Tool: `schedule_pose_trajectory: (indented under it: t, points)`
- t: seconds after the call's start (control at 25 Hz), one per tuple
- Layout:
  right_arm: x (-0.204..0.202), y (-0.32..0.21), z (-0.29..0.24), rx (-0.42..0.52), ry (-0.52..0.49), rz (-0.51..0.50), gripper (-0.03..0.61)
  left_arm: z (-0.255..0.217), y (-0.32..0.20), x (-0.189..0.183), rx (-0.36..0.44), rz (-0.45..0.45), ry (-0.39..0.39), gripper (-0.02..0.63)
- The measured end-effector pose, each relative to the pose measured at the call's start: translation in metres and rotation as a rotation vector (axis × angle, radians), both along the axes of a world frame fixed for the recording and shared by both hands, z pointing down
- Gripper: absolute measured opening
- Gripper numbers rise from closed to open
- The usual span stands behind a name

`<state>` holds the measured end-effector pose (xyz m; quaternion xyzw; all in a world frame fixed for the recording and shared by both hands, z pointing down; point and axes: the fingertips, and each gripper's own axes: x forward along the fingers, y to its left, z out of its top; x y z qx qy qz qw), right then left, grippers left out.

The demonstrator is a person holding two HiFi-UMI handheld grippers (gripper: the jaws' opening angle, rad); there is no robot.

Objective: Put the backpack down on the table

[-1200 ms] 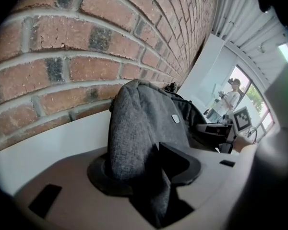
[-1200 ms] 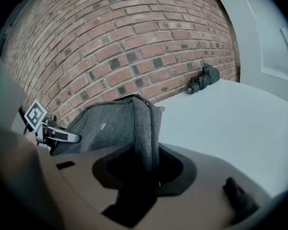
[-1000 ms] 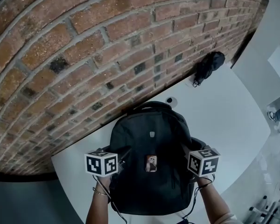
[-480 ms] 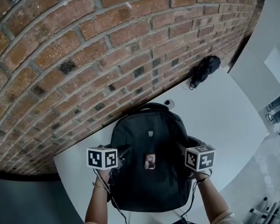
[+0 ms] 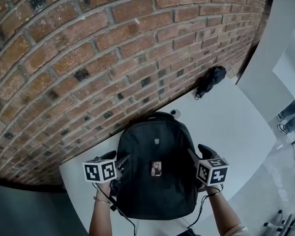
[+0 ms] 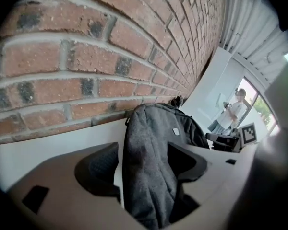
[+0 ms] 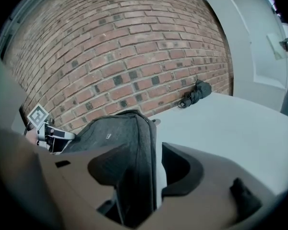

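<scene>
With the backpack [image 5: 155, 151] lying on the counter [image 5: 236, 132] beside the brick wall [image 5: 113, 43], its sides between the opening jaws of the left claw [image 6: 144, 163] and right claw [image 7: 141, 169], spread both fully before withdrawing evenly, so no fabric snags.

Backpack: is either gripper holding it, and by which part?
Nothing is held. The backpack rests on the table, its sides loose between the opening jaws of left gripper and right gripper.
</scene>
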<state>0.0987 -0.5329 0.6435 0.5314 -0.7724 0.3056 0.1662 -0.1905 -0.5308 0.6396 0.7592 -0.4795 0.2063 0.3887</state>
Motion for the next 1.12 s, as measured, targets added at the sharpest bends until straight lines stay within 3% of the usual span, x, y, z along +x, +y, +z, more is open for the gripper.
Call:
schedule_pose_trajectory:
  t: [0.2,0.36,0.72,0.88,1.12]
  points:
    - [0.001,0.015,-0.017,0.025,0.002,0.049,0.204,-0.040,0.010,-0.018,0.130,-0.101,-0.037,0.308]
    - [-0.002,0.031,-0.038,0.052,-0.007,0.079,0.202,-0.068,0.031,-0.019,0.195,-0.148,0.004,0.294]
    - [-0.021,0.075,-0.096,0.160,0.008,0.072,0.177,-0.123,0.089,-0.016,0.324,-0.165,-0.007,0.177]
    - [-0.023,0.107,-0.123,0.218,0.015,0.091,0.125,-0.152,0.125,-0.010,0.374,-0.182,0.043,0.060]
    - [-0.031,0.160,-0.152,0.268,0.029,0.117,0.068,-0.183,0.180,-0.004,0.439,-0.179,0.092,0.020]
